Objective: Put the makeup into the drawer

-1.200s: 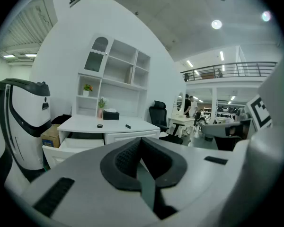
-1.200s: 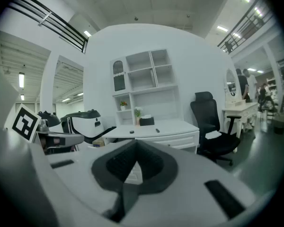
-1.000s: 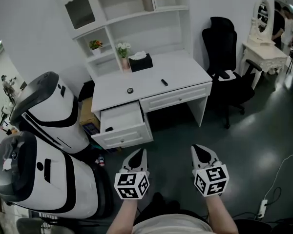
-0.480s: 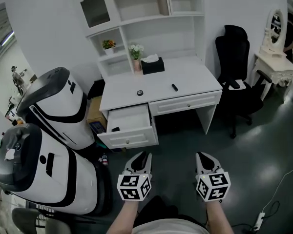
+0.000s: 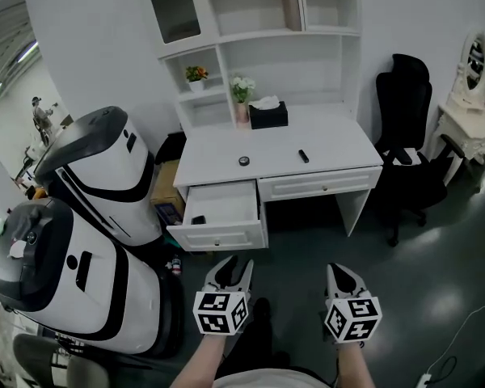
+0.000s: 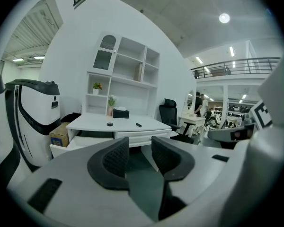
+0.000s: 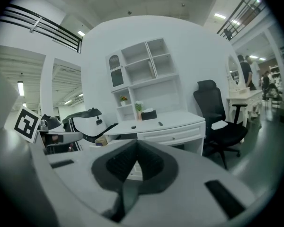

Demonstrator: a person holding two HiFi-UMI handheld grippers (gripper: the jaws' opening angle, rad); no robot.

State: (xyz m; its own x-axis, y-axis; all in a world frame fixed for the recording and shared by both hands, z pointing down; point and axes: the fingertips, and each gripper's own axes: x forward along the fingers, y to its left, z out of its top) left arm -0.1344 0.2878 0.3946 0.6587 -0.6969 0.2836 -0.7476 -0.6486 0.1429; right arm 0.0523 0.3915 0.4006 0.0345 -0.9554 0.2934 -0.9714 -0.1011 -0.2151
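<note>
We see the open drawer (image 5: 229,204) holding one small dark item (image 5: 198,220). Our left gripper (image 6: 139,150) has just been opening, empty. Our right gripper (image 7: 136,149) is clenched on nothing.

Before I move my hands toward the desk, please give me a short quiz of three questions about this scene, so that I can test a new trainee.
1. True or false: the left drawer of the white desk is shut.
2. How many small dark items lie on the desk top in front of the black tissue box? A: one. B: two. C: four.
3. Fill in: the jaws of the ___ gripper stand apart.
Key: 1 false, it is pulled open. 2 B, a round compact and a short stick. 3 left: the left gripper has just been opening its jaws, with nothing between them; the right gripper is shut.
</note>
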